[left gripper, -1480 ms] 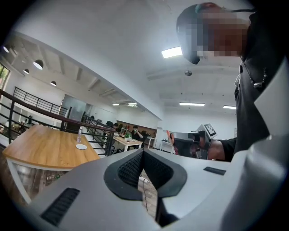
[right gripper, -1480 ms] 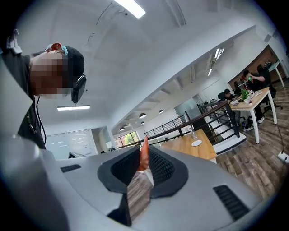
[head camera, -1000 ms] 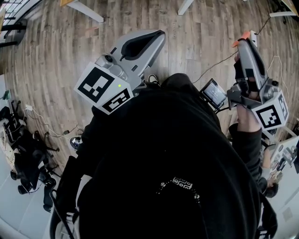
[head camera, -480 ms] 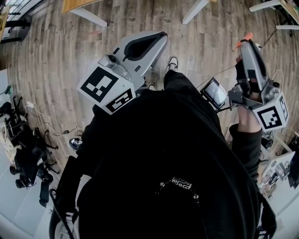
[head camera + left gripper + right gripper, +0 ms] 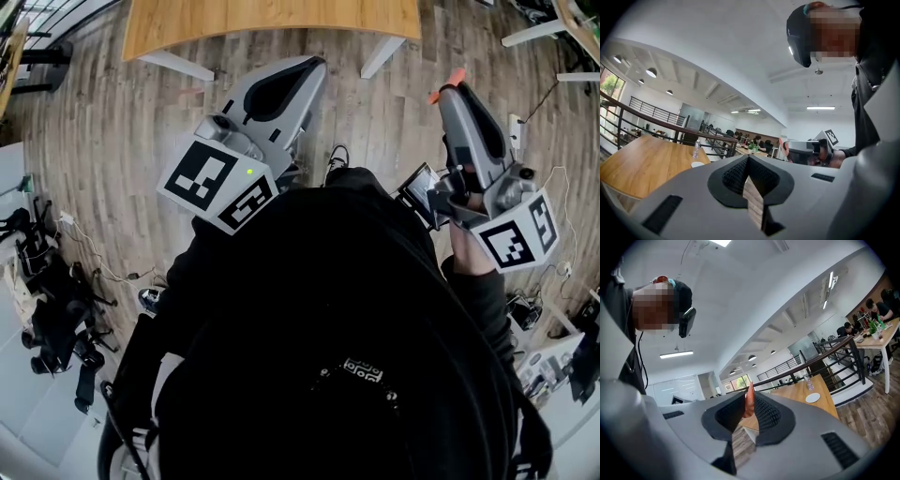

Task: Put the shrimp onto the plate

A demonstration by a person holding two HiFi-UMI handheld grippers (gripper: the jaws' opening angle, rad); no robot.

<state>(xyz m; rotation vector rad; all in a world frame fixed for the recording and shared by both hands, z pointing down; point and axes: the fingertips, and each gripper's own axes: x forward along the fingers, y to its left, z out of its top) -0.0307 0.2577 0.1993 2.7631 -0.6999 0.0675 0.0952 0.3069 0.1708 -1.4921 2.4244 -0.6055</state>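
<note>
An orange shrimp (image 5: 749, 403) stands pinched between the pads of my right gripper (image 5: 748, 398); its tail sticks out above the jaw tips. In the head view the same shrimp (image 5: 453, 77) shows at the tip of the right gripper (image 5: 447, 92), held up at the right of my black-clad body. A small white plate (image 5: 813, 398) lies on a wooden table (image 5: 797, 394) ahead; the left gripper view also shows this plate (image 5: 697, 164). My left gripper (image 5: 748, 158) is shut with nothing in it, and it points toward the table (image 5: 272, 21).
A clear bottle (image 5: 696, 149) stands on the table near the plate. Black railings (image 5: 825, 355) run behind the table. White table legs (image 5: 178, 66) stand on the wood floor. Cables and dark gear (image 5: 56, 309) lie at the left. People sit at far tables (image 5: 869, 315).
The wooden table has come into the top of the head view. My right gripper with the shrimp has shifted left and up; the left gripper holds much the same place.
</note>
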